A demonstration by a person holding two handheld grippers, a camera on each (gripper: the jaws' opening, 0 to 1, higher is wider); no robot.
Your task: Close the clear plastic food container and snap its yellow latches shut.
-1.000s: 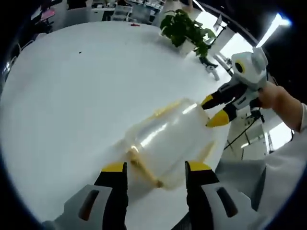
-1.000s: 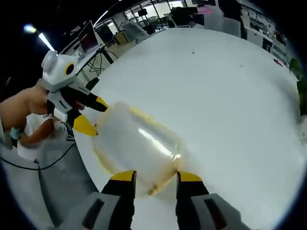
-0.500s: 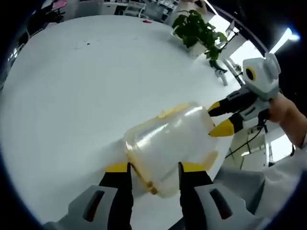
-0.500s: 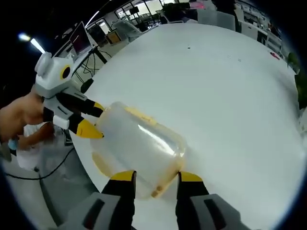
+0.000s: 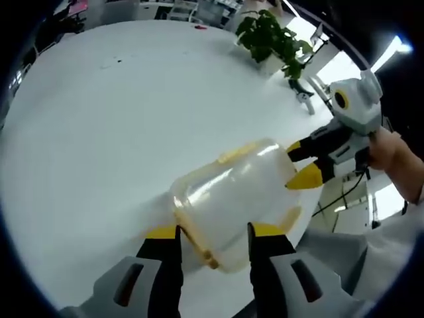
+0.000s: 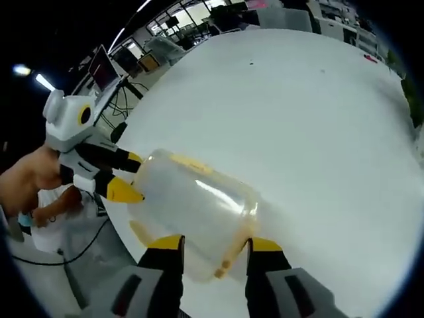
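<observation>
Container (image 5: pixel 232 199): clear plastic, lid on, lying near the desk (image 5: pixel 99 132) edge, bracketed end to end by both grippers. Closure appears done; lid sits flush as far as the fisheye lets one judge.

Latches: yellow latch (image 5: pixel 195 242) at the left gripper's end, between its jaws; another yellow latch (image 6: pixel 225 265) at the right gripper's end; a third strip (image 5: pixel 232 154) along the far side. Whether any is snapped down cannot be told. Judged stage: latching under way, at least the end latches being pressed.

Left gripper (image 5: pixel 211 233): jaws part-open, straddling the container's end, touching or nearly touching its walls; no firm clamp visible. In the right gripper view it enters from the left (image 6: pixel 129 179), tips against the container's far end, held in a hand (image 6: pixel 30 179).

Right gripper (image 6: pixel 212 244): jaws likewise apart, flanking the near end and latch. In the left gripper view (image 5: pixel 298 165) its tips meet the container.

Plant (image 5: pixel 268 40): far desk edge, well apart.
</observation>
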